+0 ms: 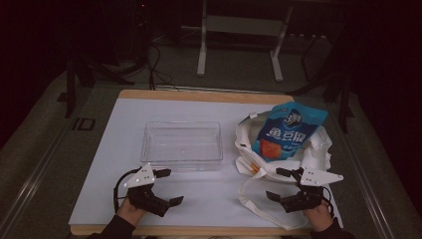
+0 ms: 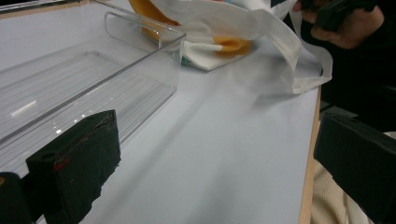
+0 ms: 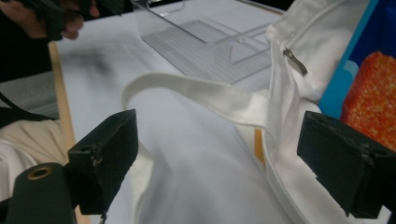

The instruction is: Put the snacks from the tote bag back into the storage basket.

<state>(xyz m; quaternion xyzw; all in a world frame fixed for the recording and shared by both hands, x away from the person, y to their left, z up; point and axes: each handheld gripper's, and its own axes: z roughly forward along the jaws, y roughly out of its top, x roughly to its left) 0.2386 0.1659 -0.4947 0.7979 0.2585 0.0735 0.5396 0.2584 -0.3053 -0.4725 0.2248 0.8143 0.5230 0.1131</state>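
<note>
Nearest the table's front edge, two hand-held grippers rest low over the white tabletop (image 1: 99, 164). Left gripper (image 1: 166, 186): jaws spread wide, nothing between them; the person's left hand (image 1: 130, 210) grips it from below. In the left gripper view its two black jaws stand far apart over bare white surface, one jaw close beside the near wall of the clear tray. Right gripper (image 1: 278, 184): jaws likewise wide apart and empty, held by the right hand (image 1: 318, 215) (a grey three-cornered plate sits on top of each tool). In the right gripper view the jaws straddle a looped strap (image 3: 201, 95) of the white tote bag (image 3: 322, 28) without touching it; a metal zipper pull (image 3: 295, 61) hangs at the bag's seam.

Mid-table, left of centre: a clear rectangular plastic tray (image 1: 181, 145), empty, standing upright just beyond the left gripper. Right of it, near but apart: the tote bag (image 1: 318, 149), lying crumpled, its long straps trailing toward the front edge past the right gripper. A blue snack pouch (image 1: 288, 130) with white lettering and an orange window lies on the bag's upper part.

Beyond the table: dark floor, loose black cables (image 1: 157, 69), and the white legs of a stand (image 1: 239, 40).
</note>
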